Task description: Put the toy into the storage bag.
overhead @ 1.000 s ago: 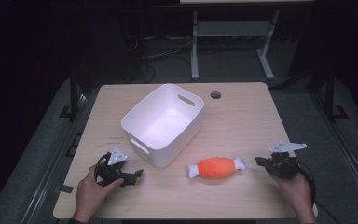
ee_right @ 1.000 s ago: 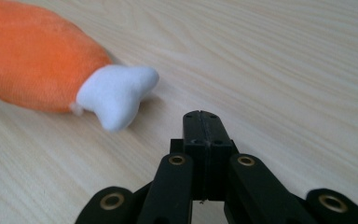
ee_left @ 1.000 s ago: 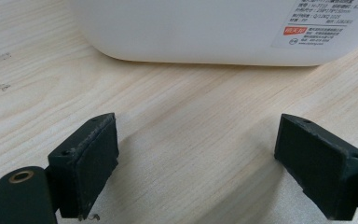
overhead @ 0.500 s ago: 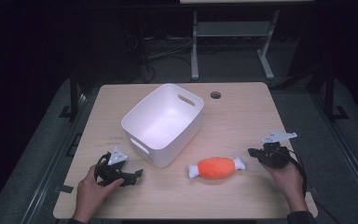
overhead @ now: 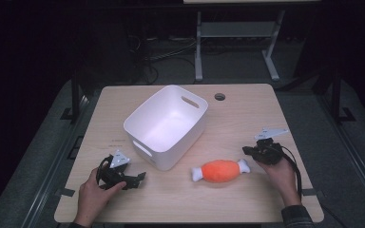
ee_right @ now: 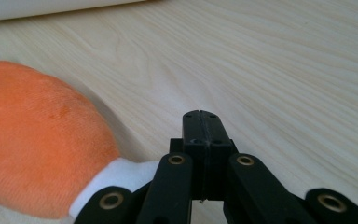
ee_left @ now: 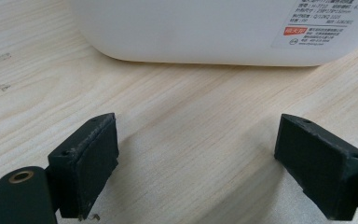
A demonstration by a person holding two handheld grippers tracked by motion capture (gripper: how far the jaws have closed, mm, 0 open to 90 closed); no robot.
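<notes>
An orange plush toy (overhead: pixel 221 171) with white ends lies on the wooden table (overhead: pixel 247 114), near the front. My right gripper (overhead: pixel 248 151) sits just right of the toy's white end, jaws shut with nothing between them. In the right gripper view the shut gripper (ee_right: pixel 204 122) points past the toy (ee_right: pixel 32 140), which fills the left side. A white bin (overhead: pixel 166 124) stands at the table's middle. My left gripper (overhead: pixel 140 178) rests at the front left, open, just short of the bin. The left gripper view shows its gripper (ee_left: pixel 198 158) wide apart over bare wood, facing the bin's wall (ee_left: pixel 205 28).
A round cable hole (overhead: pixel 219 97) lies near the table's far edge. A metal stand (overhead: pixel 237 42) and cables sit on the dark floor beyond. Bare wood stretches along the table's right side and behind the bin.
My right gripper has slid left and away from the front edge, ending next to the toy's white end. The left gripper, toy and bin have not moved.
</notes>
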